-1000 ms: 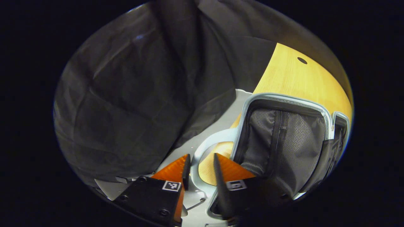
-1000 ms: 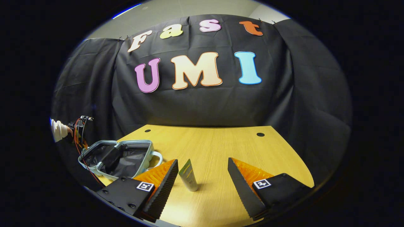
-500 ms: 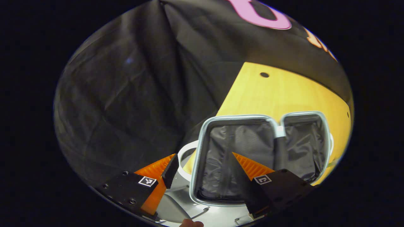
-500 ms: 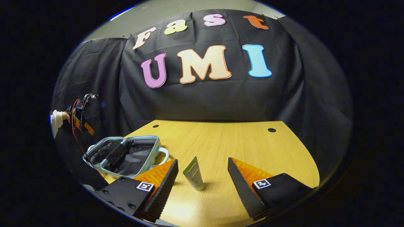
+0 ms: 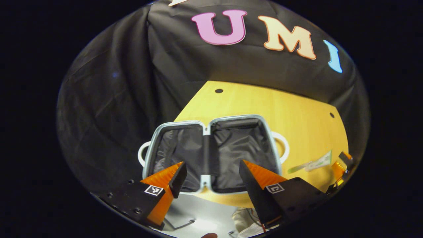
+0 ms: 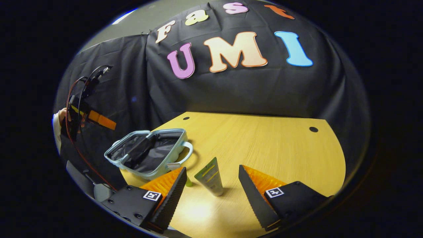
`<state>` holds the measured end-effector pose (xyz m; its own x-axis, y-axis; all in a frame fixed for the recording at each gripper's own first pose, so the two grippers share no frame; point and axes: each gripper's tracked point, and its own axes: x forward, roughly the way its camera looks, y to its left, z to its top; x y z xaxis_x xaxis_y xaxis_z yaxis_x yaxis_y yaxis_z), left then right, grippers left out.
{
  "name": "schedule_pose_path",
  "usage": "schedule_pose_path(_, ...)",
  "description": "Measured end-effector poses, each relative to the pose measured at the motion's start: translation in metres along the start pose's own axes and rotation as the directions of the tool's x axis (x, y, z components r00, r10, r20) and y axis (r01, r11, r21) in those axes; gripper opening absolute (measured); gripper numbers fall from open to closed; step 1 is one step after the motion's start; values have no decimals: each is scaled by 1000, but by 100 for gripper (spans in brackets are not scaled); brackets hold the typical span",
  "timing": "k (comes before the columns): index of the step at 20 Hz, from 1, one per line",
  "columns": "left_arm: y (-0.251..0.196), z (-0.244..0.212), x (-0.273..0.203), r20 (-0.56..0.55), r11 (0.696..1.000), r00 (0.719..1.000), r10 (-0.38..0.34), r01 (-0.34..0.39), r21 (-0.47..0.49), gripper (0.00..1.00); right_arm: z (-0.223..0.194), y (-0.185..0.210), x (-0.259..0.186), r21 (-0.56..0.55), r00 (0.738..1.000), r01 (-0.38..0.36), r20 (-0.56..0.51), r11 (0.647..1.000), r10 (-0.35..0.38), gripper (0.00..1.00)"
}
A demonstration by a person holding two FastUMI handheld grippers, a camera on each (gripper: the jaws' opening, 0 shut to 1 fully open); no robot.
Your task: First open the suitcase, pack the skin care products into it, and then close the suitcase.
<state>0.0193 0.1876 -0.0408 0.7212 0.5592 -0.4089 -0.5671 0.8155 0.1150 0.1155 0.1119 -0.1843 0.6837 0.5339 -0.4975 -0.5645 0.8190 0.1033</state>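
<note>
I note even overhead lighting on the bench (image 6: pixel 264 145), with a soft glare patch on the wood near my right tongs (image 6: pixel 211 180) and a short shadow beside the standing tube (image 6: pixel 210 177). Both views are sharp at centre. Fisheye distortion bends the bench edges, and the cloth wall (image 5: pixel 109 109) falls dim toward the rim.

- My left gripper (image 5: pixel 211 172) is held up in the air, angled downward, its two fingers spread wide apart with nothing between them.
- In the right gripper view I see that same gripper at far left, gripped by my hand (image 6: pixel 61 116).
- My right gripper (image 6: pixel 211 177) sits low and near level, fingers parted wide, pressing on nothing.
</note>
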Motion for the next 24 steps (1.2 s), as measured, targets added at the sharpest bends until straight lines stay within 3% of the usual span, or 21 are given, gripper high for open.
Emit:
schedule_pose_path(3,-44,-20,-7,36,1000,999,10,-9,-28,96,-9,-1,6,-27,995,-91,-49,995,90,98)
schedule_pose_path(4,-61,-29,-6,41,999,999,-3,5,-54,100,-14,-1,9,-46,990,-120,-73,992,116,98)
schedule_pose_path(5,-77,-37,-4,42,996,999,-17,21,-83,96,-17,-1,11,-62,987,-144,-86,988,138,98)
schedule_pose_path(9,-126,-68,4,75,990,996,-47,57,-130,96,-32,0,24,-89,967,-224,-148,971,209,98)
schedule_pose_path(16,-203,-99,22,148,983,980,-131,147,-110,94,-49,-3,57,-53,976,-170,-148,984,160,98)
schedule_pose_path(21,-228,-107,46,170,984,974,-148,163,-76,93,-68,-7,66,-59,977,-145,-165,988,134,98)
schedule_pose_path(22,-233,-105,50,173,982,972,-157,173,-81,93,-72,-9,67,-42,977,-136,-169,990,127,94)
schedule_pose_path(24,-240,-103,62,186,981,970,-159,176,-78,93,-77,-13,69,-14,978,-116,-176,993,112,98)
